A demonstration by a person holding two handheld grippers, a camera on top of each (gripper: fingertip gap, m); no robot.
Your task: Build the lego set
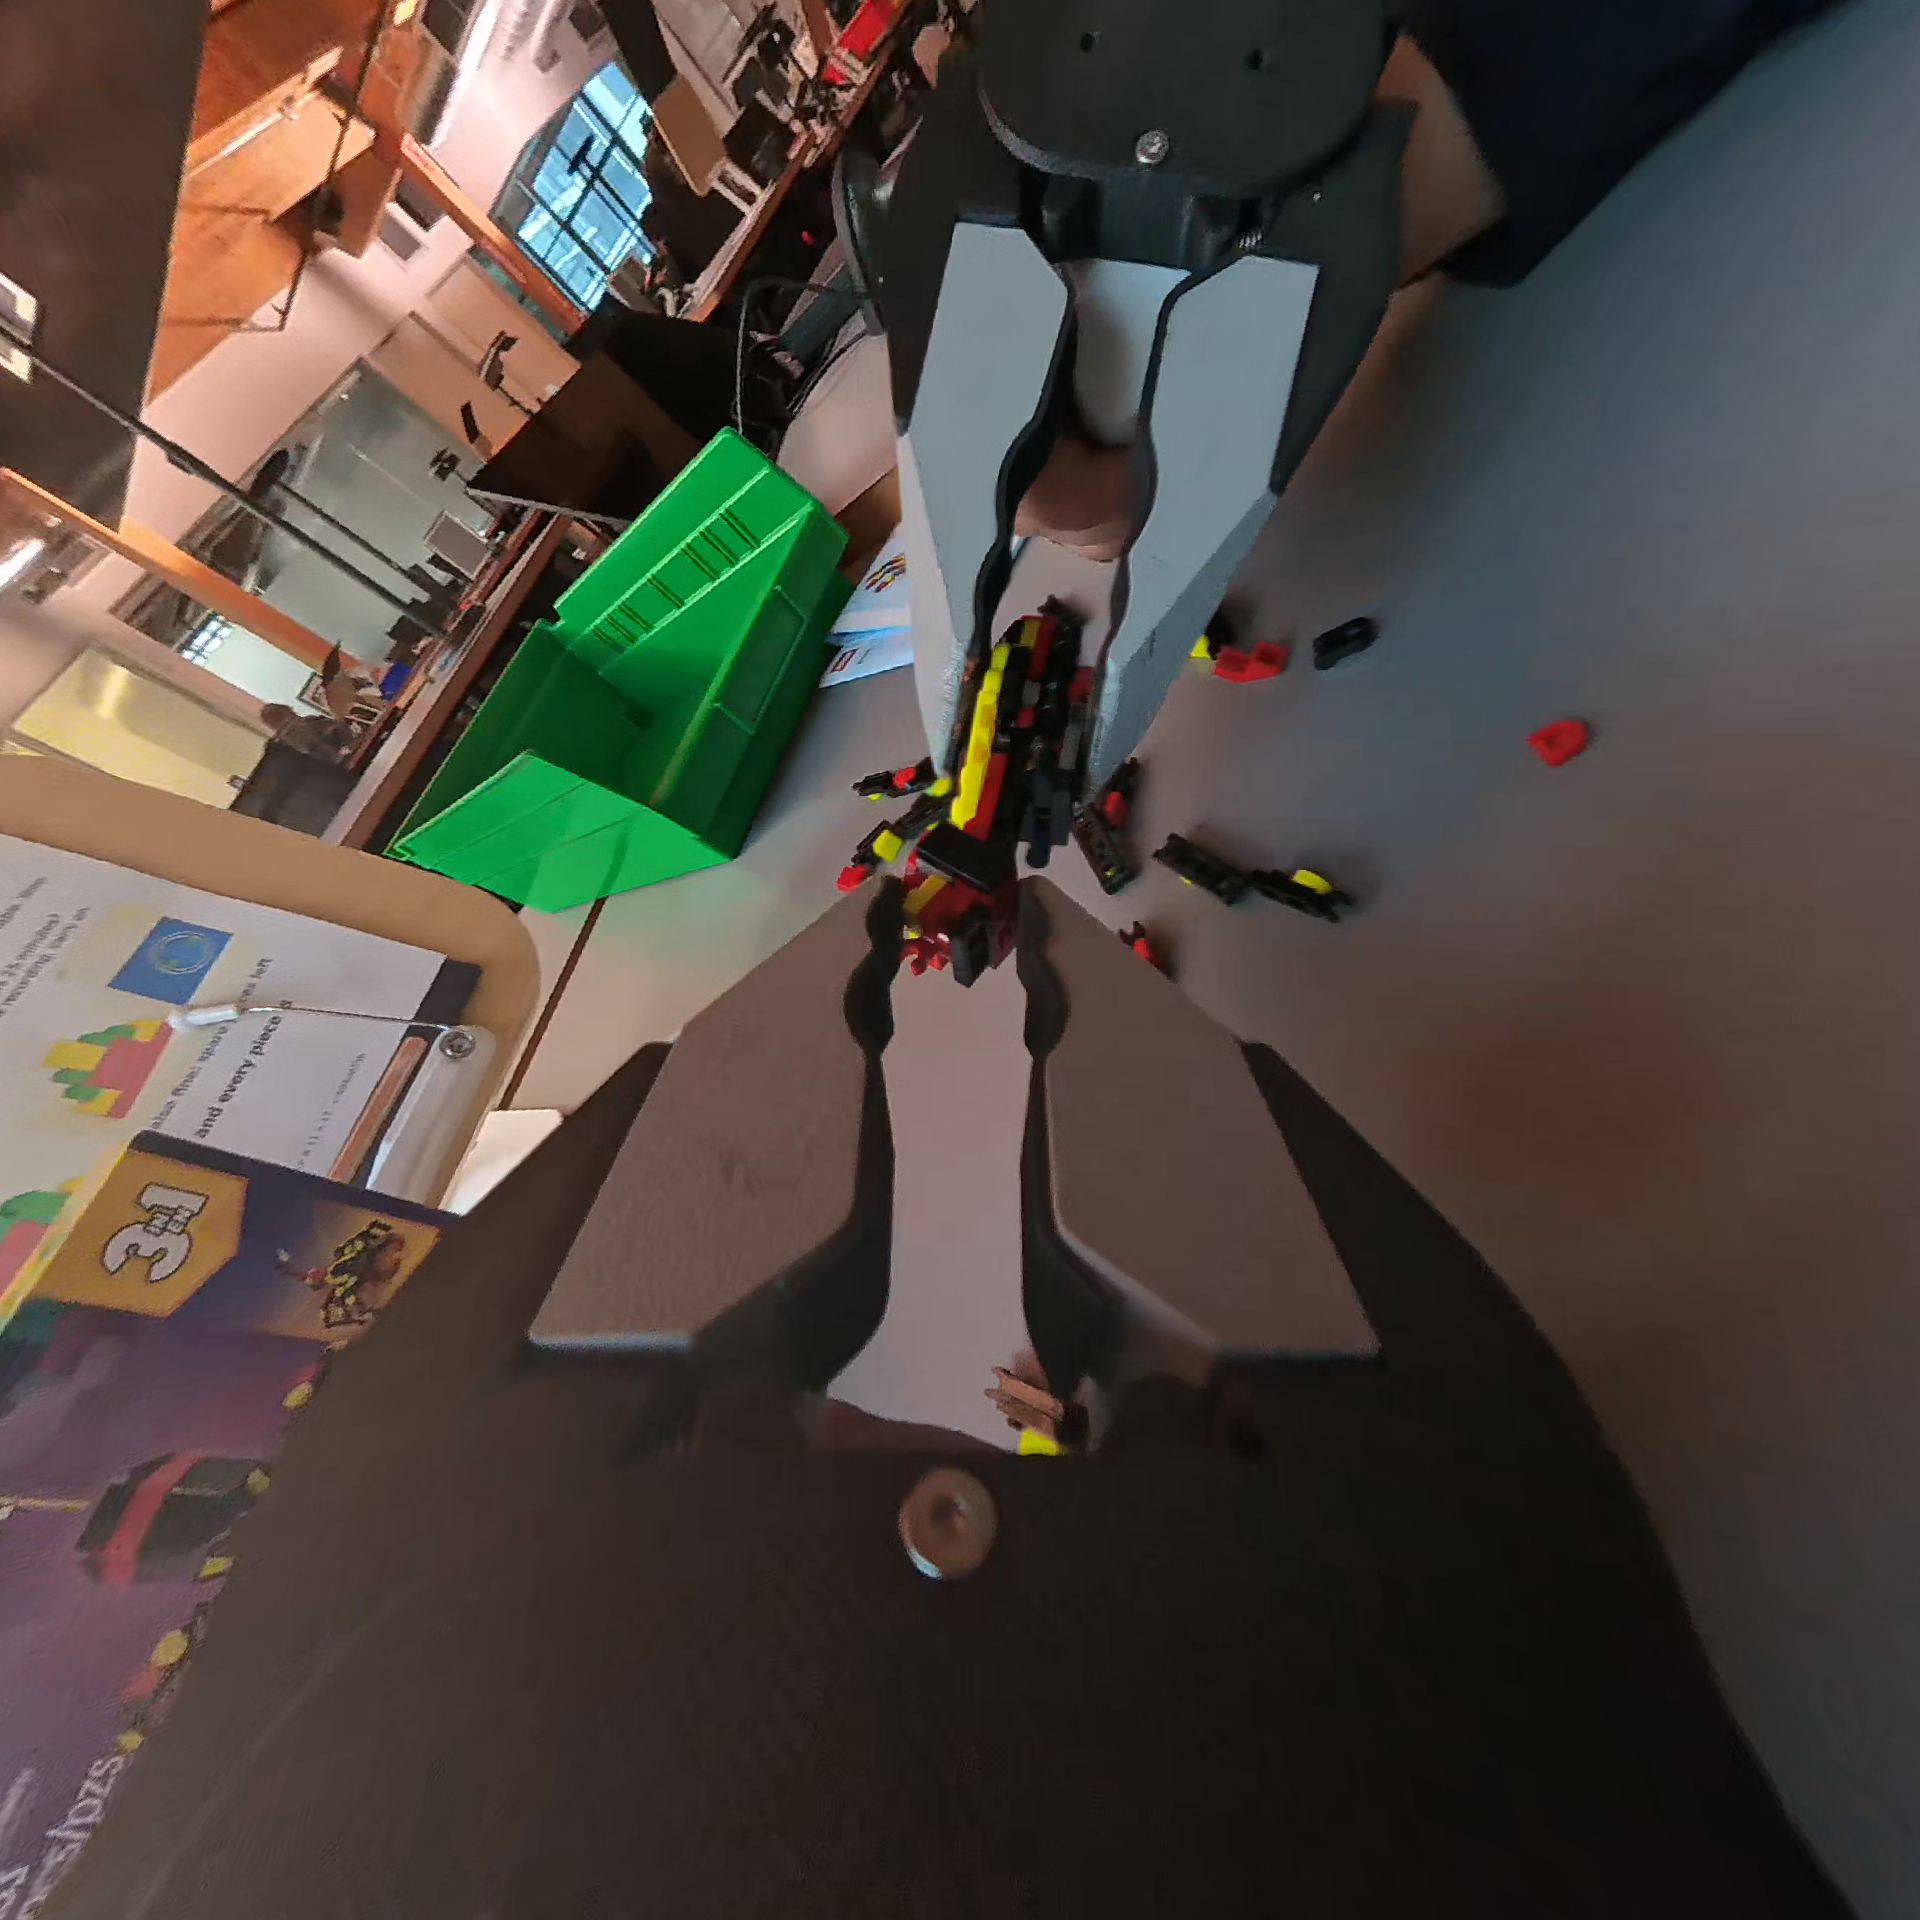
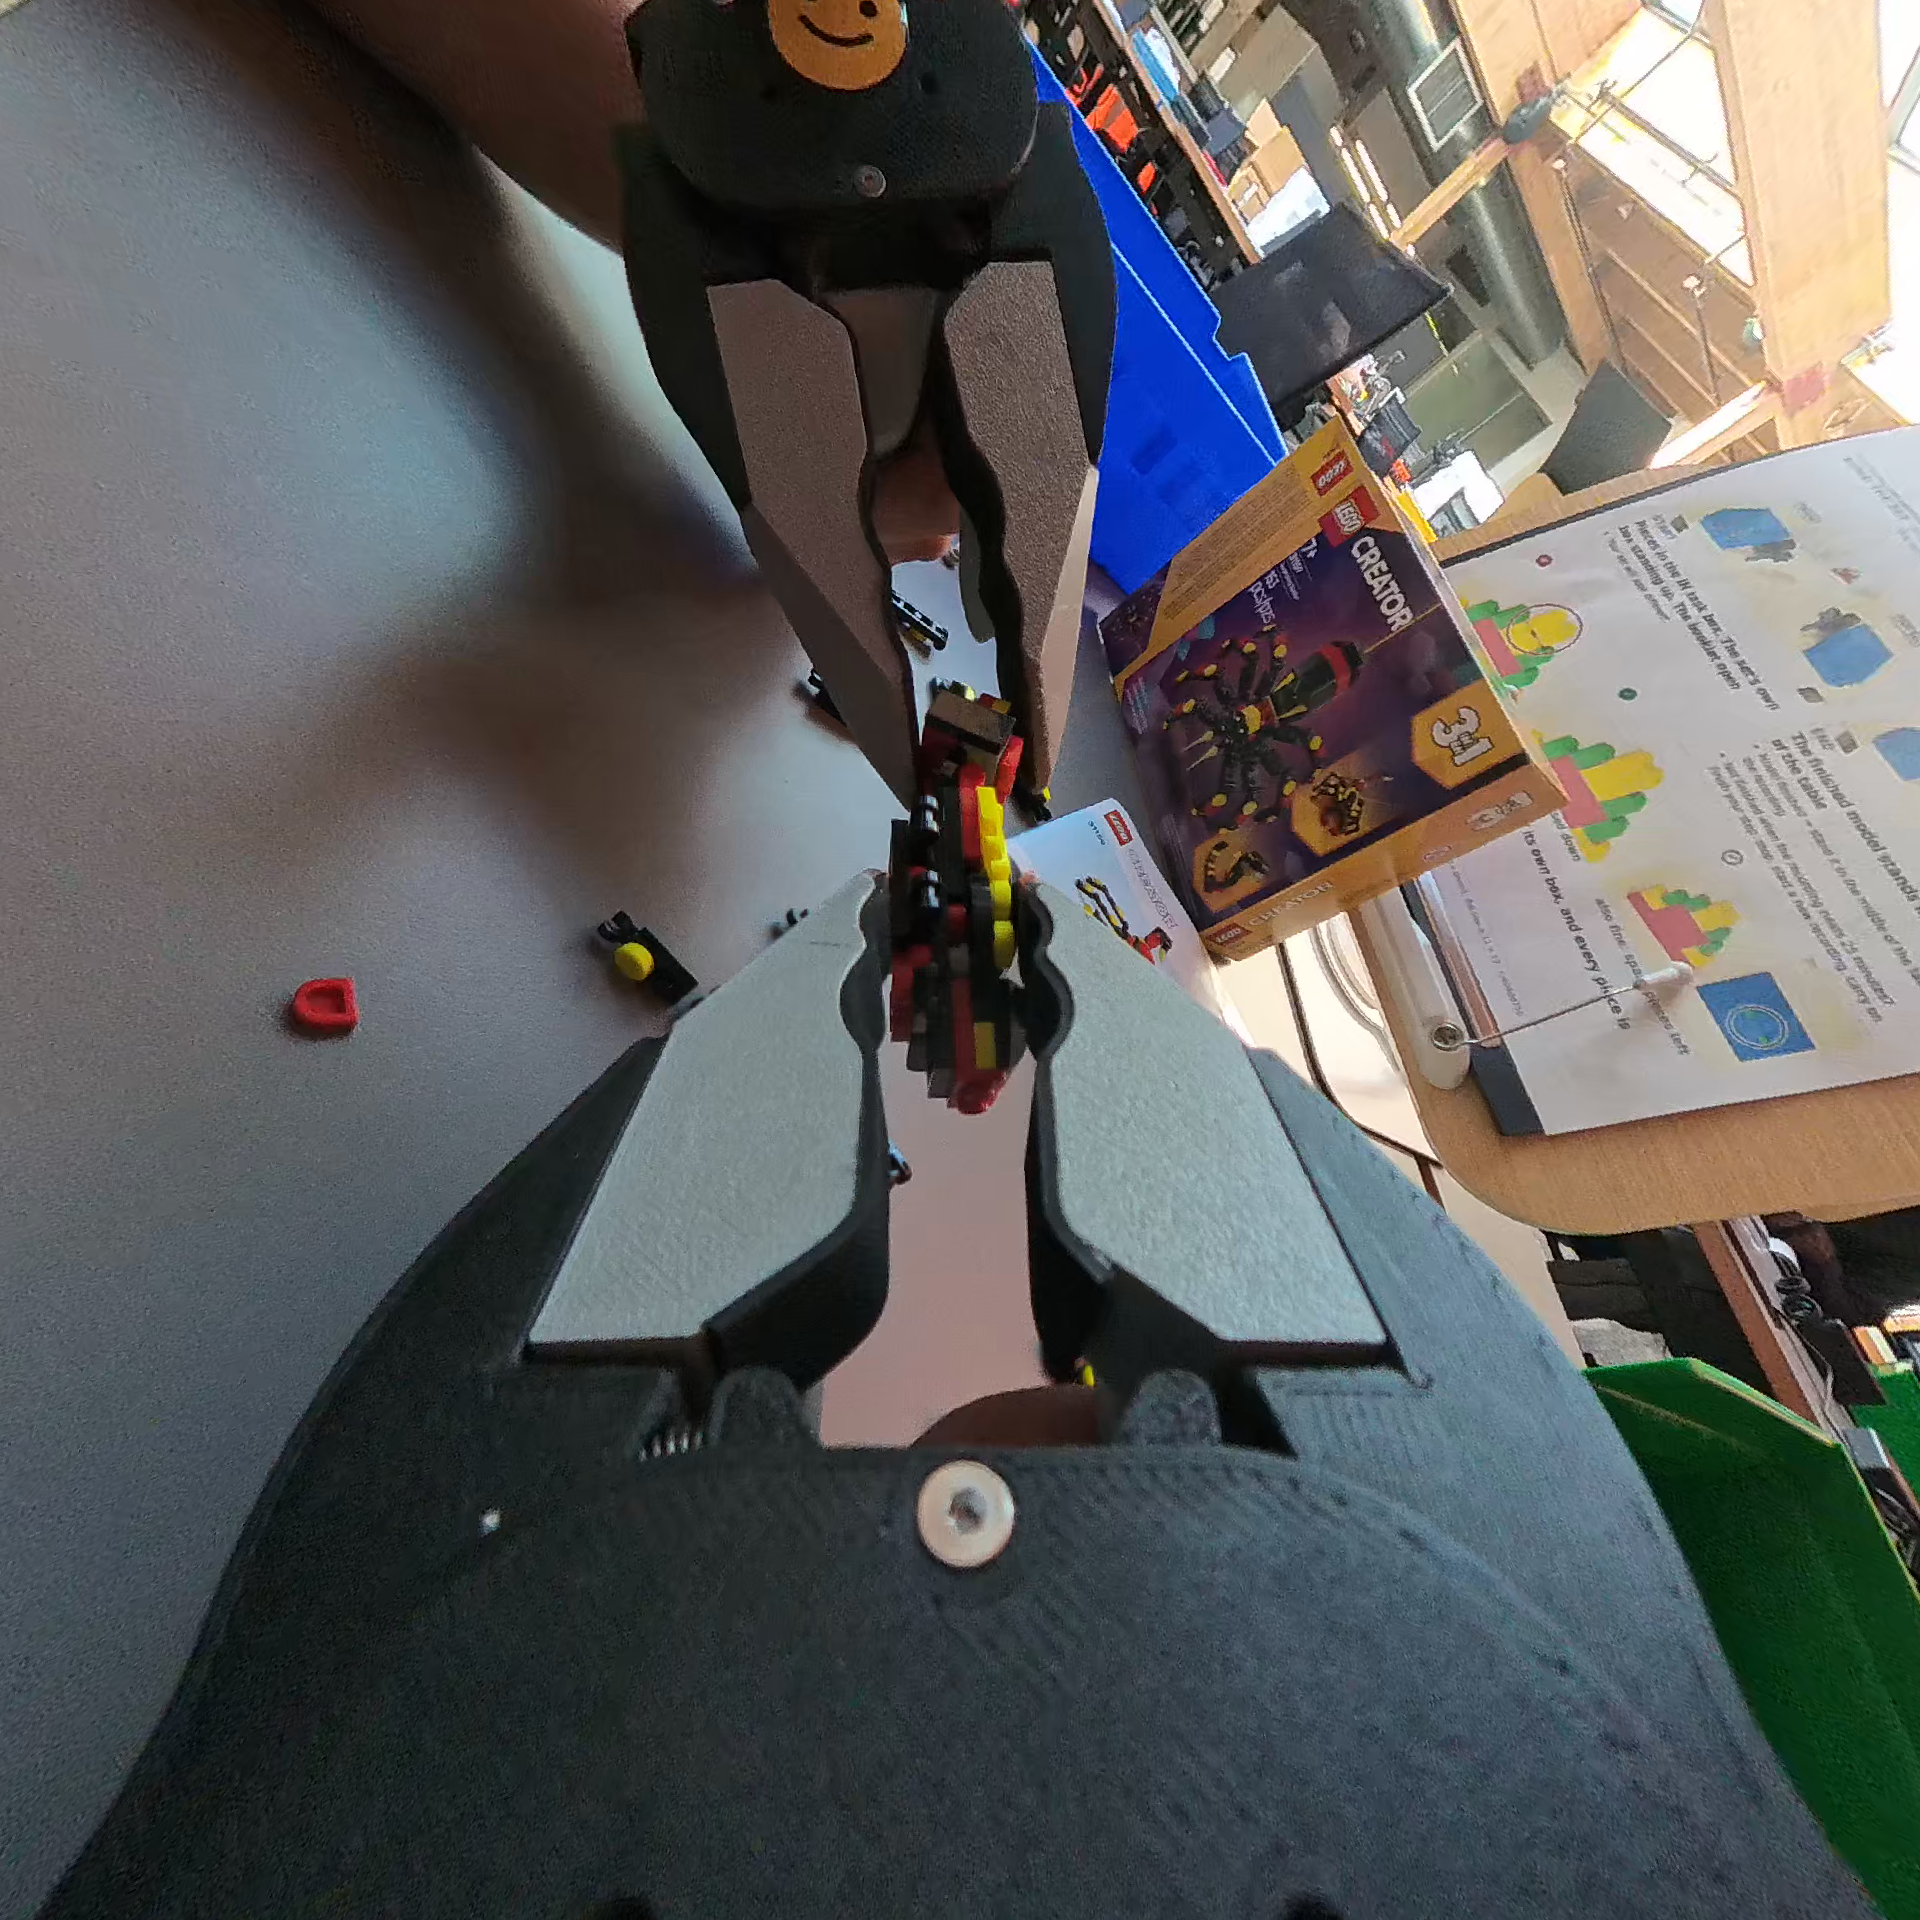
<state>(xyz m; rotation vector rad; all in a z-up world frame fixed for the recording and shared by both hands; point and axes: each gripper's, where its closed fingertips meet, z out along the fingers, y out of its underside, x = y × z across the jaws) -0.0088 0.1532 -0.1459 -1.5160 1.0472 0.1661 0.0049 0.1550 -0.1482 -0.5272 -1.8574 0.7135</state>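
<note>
Pinching both ends of one brick model [image 2: 961, 935]: right gripper [image 2: 951, 935] has its pads pressed on the black, red and yellow body; left gripper [image 1: 956, 914] clamps the red and black end, seen from the right wrist view at [image 2: 971, 748]. The model is held between the two, above the grey table [image 1: 1558, 520].

Handling, as a judgement: light, rigid plastic, but stud-jointed, so it looks likely to split at the seams under twist or pull. Thin protruding bits look like the weak points. Best hold is across the flat, solid sides of the body, not on the small add-ons. Smooth plastic on pads could slip if the squeeze is light.

Around it: loose pieces on the table, a red piece [image 1: 1556, 741], a black and yellow strip [image 1: 1252, 878], a black one [image 1: 1343, 639], a red pair [image 1: 1250, 660].

Containers: green bin [image 1: 644, 707] lies beside the model; what shows of its inside looks bare. Blue bin [image 2: 1164, 416] behind the left gripper, contents not visible. The set's carton [image 2: 1320, 707] stands by an instruction booklet [image 2: 1117, 883] and a printed sheet on a clipboard [image 2: 1714, 831].
</note>
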